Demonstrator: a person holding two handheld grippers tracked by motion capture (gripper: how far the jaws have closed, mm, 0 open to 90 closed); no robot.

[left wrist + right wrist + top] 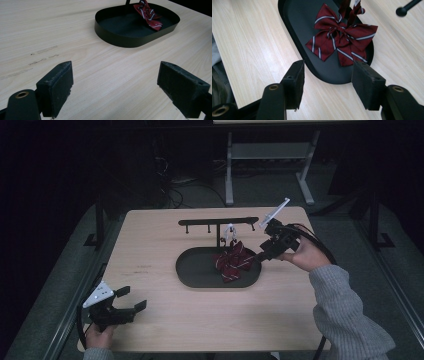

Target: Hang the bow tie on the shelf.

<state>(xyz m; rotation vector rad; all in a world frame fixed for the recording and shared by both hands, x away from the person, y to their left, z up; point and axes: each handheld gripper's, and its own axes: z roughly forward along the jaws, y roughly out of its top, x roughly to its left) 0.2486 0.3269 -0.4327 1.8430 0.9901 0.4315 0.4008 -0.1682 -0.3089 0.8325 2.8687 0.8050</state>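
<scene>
Right gripper (327, 82), jaws wide and empty, sat at tray's (294, 42) near end; bow tie (342, 42) lay straight ahead.

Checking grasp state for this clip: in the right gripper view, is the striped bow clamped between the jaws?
No. The right gripper stands open at the near rim of the black tray, with the red striped bow lying in the tray beyond its pads.

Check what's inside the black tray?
A red striped bow tie lies at one end of the tray, by the stand's post. The rest is bare; the floor under the bow is covered.
</scene>
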